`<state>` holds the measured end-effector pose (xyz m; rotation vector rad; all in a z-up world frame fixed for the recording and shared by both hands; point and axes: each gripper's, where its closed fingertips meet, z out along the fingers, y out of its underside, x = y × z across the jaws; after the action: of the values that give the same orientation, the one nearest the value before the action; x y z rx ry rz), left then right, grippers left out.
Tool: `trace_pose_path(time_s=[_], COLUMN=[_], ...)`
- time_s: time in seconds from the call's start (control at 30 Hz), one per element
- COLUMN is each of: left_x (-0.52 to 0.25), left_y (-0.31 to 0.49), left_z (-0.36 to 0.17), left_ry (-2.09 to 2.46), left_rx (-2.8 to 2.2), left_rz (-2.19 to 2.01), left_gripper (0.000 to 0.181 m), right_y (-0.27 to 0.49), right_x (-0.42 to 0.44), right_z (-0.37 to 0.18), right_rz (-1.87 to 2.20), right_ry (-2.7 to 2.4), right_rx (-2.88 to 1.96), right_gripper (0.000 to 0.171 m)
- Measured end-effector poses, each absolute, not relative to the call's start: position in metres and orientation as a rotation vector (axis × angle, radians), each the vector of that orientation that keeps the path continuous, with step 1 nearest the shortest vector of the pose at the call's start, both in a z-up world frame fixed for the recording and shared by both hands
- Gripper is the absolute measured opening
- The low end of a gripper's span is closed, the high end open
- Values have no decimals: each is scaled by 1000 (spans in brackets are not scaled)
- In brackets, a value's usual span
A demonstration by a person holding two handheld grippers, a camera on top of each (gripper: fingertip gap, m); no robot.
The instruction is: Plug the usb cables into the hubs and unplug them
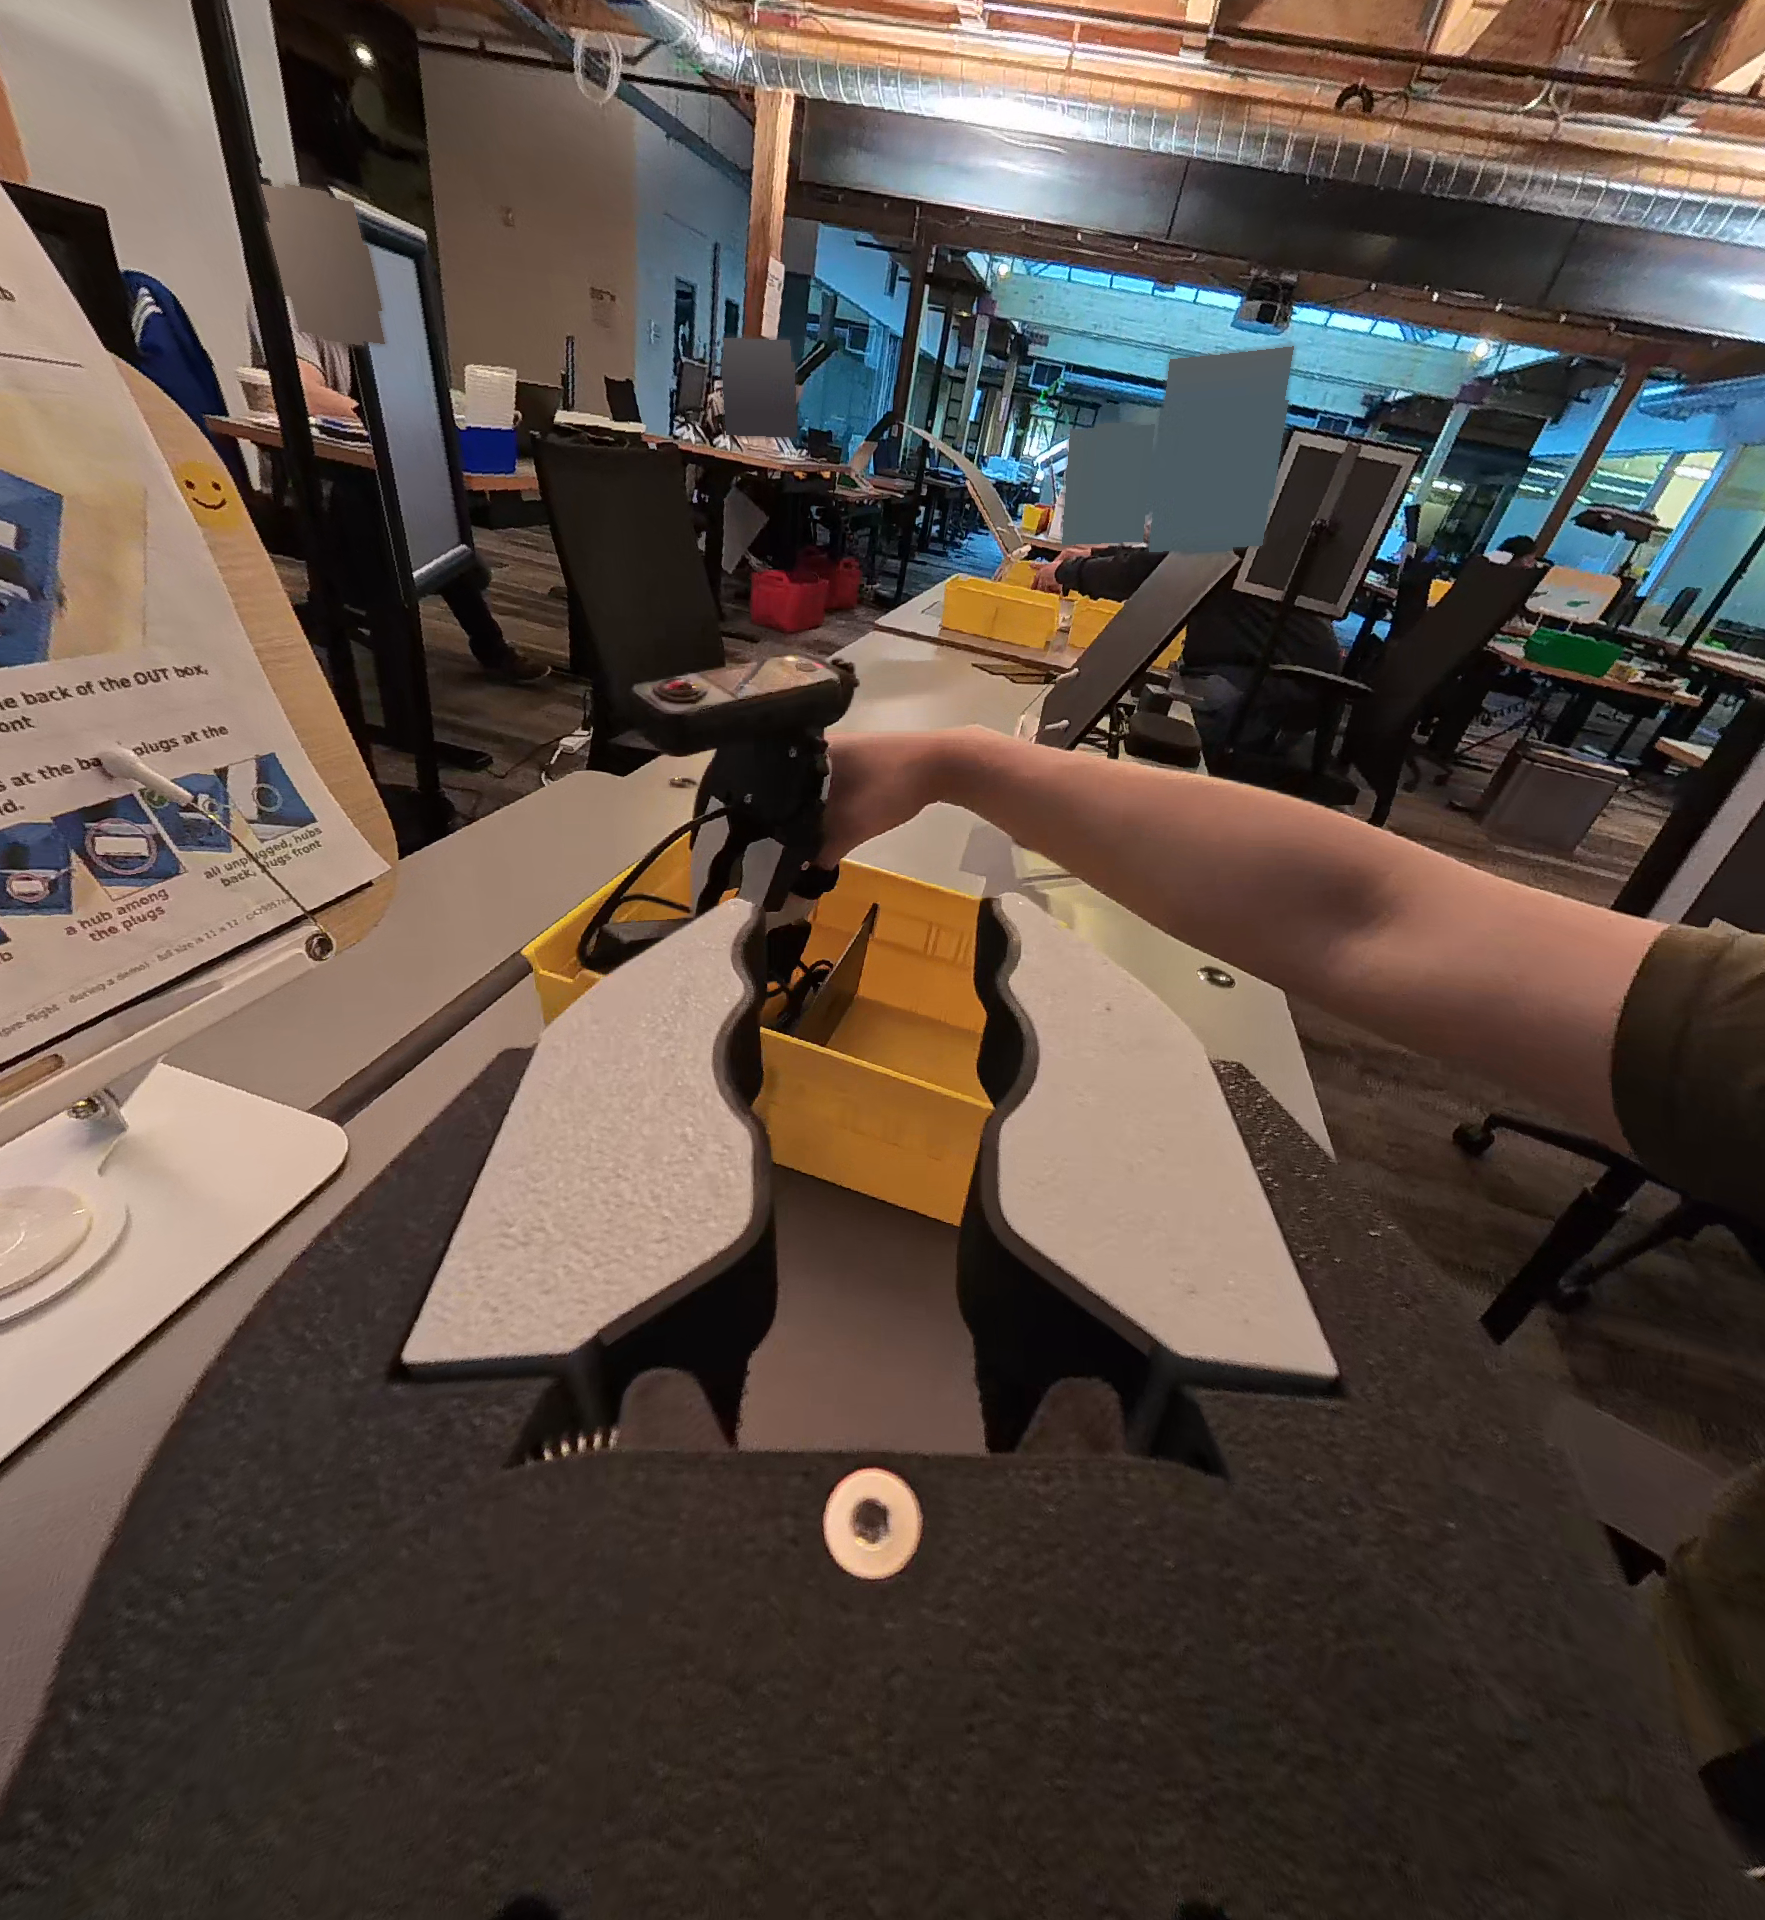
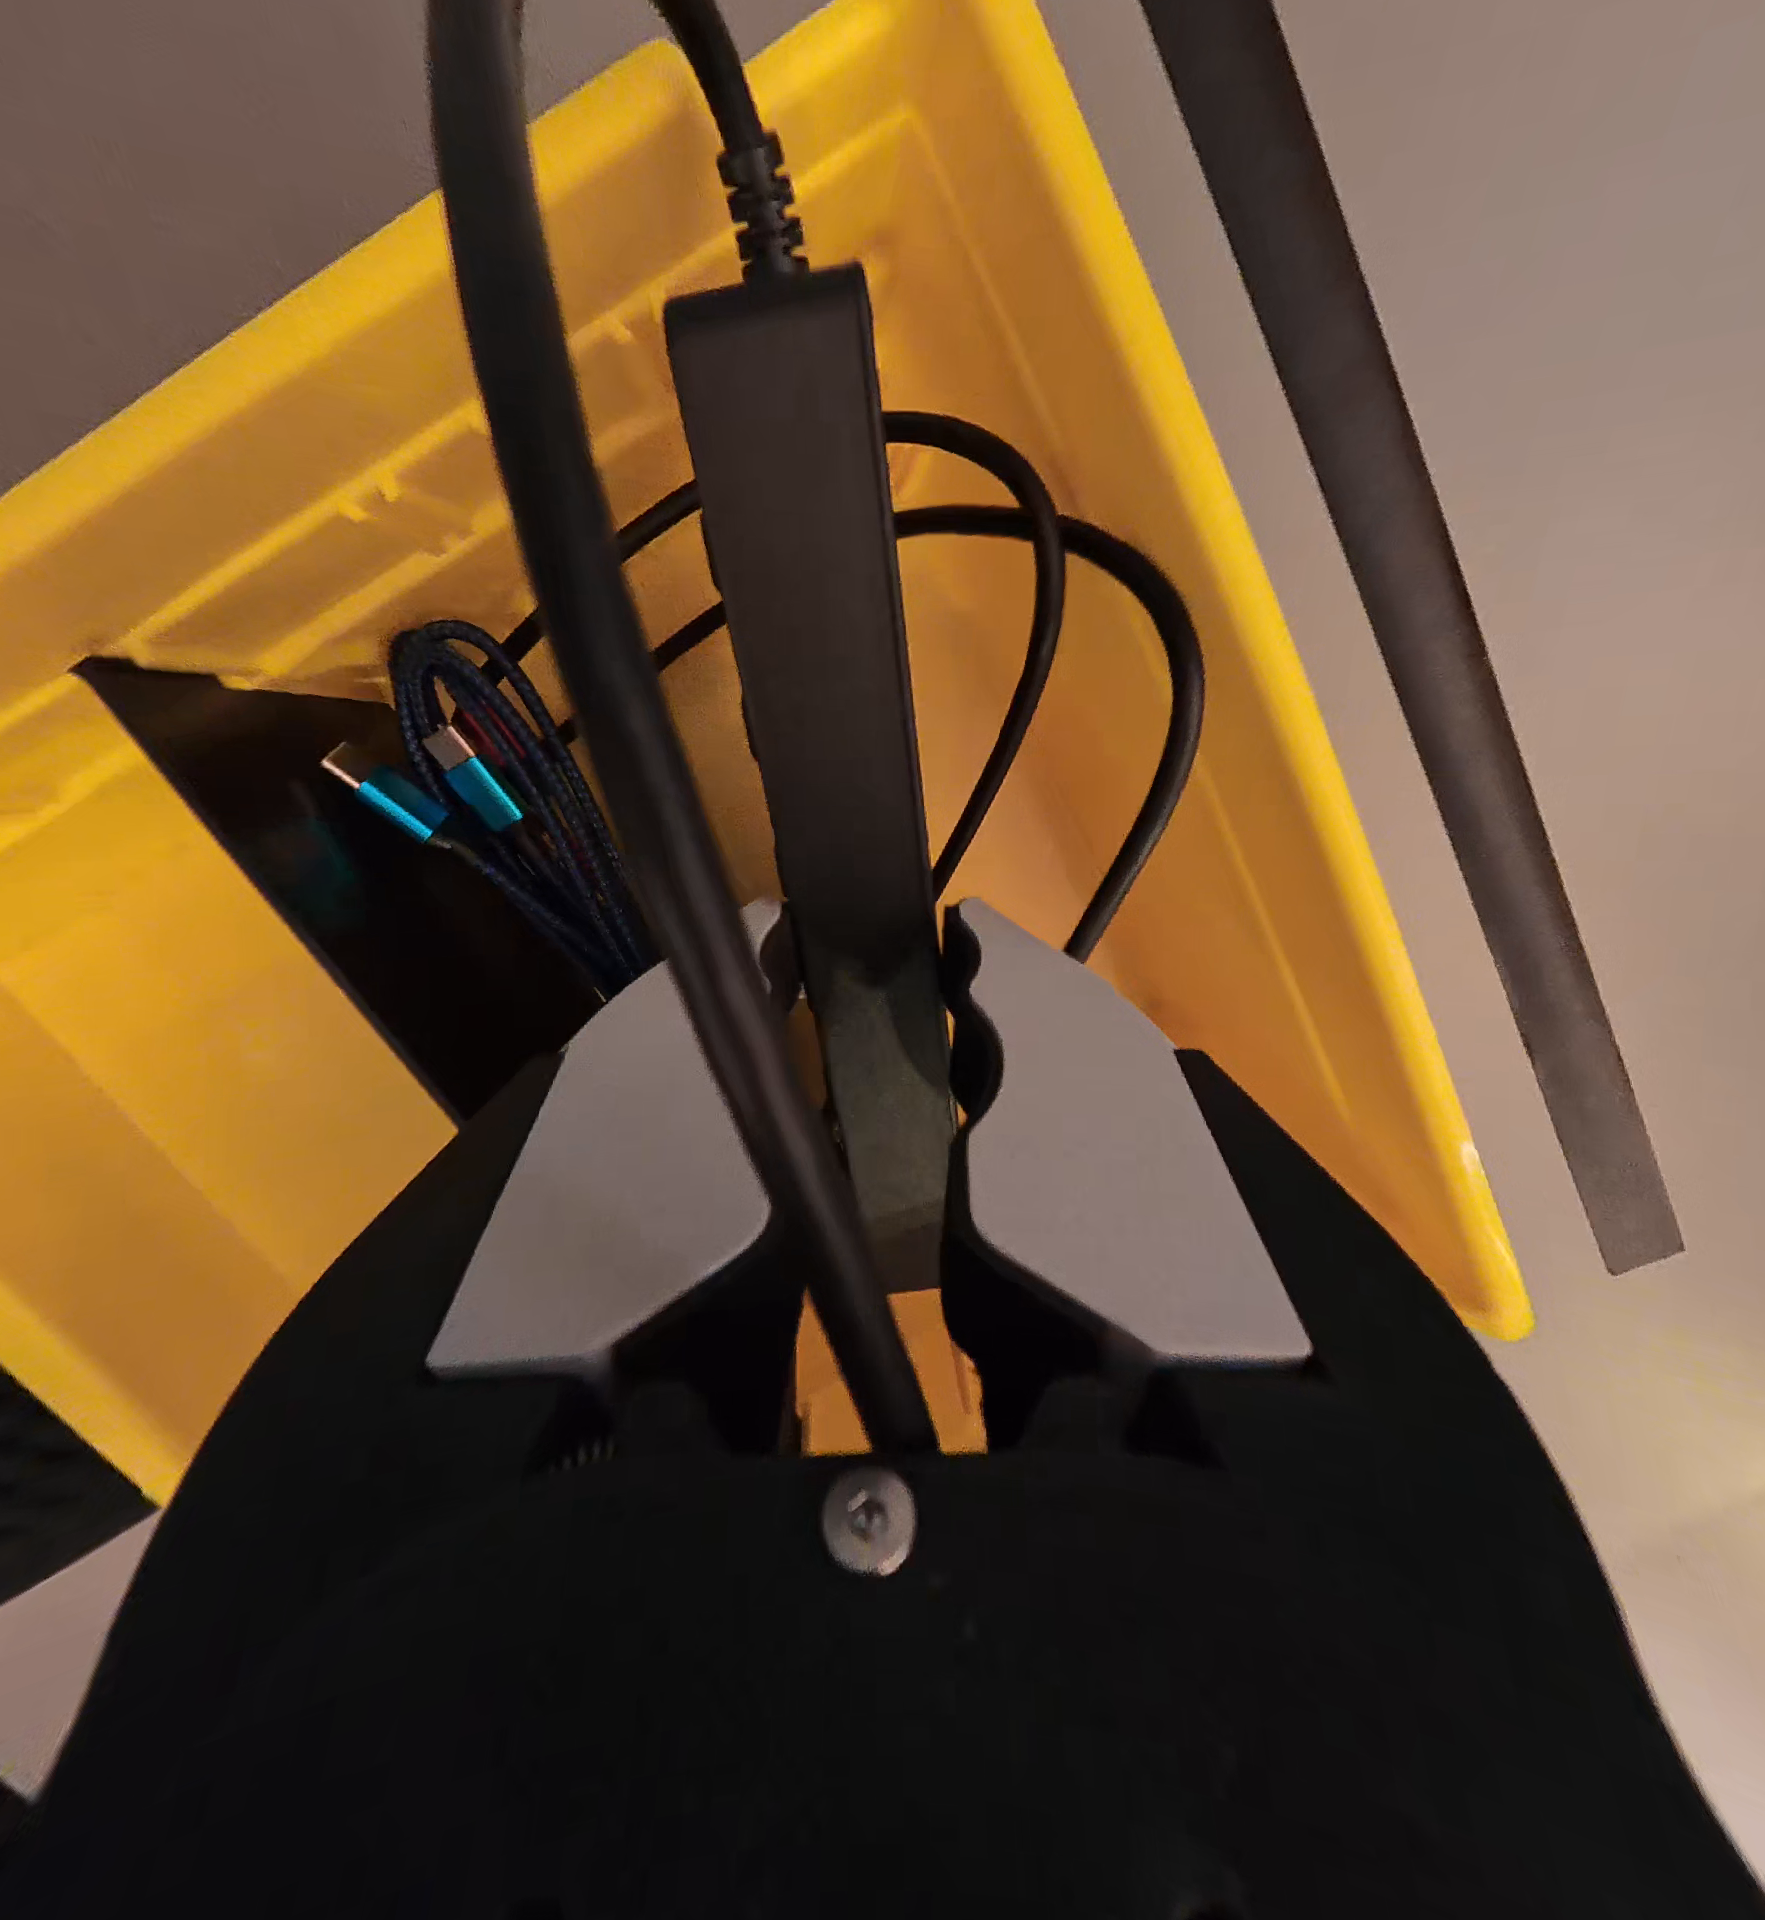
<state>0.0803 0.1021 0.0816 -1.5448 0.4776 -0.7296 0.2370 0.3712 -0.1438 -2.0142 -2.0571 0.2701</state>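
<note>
A yellow bin (image 1: 873,1117) with a black divider (image 1: 836,982) sits on the grey table ahead of my left gripper (image 1: 867,940), which is open and empty, short of the bin's near wall. My right gripper (image 2: 862,930) is over the bin (image 2: 234,436) and shut on a long black USB hub (image 2: 805,582), its cable running up out of view. The right gripper also shows in the left wrist view (image 1: 758,883), reaching down into the bin's back part. Braided cables with blue plugs (image 2: 442,790) lie bundled by the divider (image 2: 265,769). Thin black cables (image 2: 1075,665) loop under the hub.
An instruction sheet on a white stand (image 1: 99,727) is close on the left. A person's bare forearm (image 1: 1221,883) crosses from the right to the bin. A black strip (image 2: 1429,644) runs along the table beside the bin. Office chairs, desks and more yellow bins (image 1: 1003,608) stand farther back. Across from one pair of fingers to the other is roughly 40 cm.
</note>
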Motion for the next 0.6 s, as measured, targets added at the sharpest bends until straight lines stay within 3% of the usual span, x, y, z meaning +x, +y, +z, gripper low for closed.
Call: trace_pose_path(time_s=[0.1,0.17,0.37,0.6], left_x=[83,82,75,63], left_y=[102,102,98,95], left_z=[79,79,84,89], left_ry=[489,485,469,438], left_rx=[-1558,-1560,-1539,-1536], left_rz=[-734,-734,-741,-687], left_gripper=[38,38,38,38], right_y=[370,368,348,328], right_x=[235,237,254,252], right_z=[-144,-137,-87,11], right_rz=[242,233,326,542], right_ry=[-2070,-2076,-2080,-1806], right_rx=[-2032,-2025,-2005,-1748], right_gripper=[33,47,67,70])
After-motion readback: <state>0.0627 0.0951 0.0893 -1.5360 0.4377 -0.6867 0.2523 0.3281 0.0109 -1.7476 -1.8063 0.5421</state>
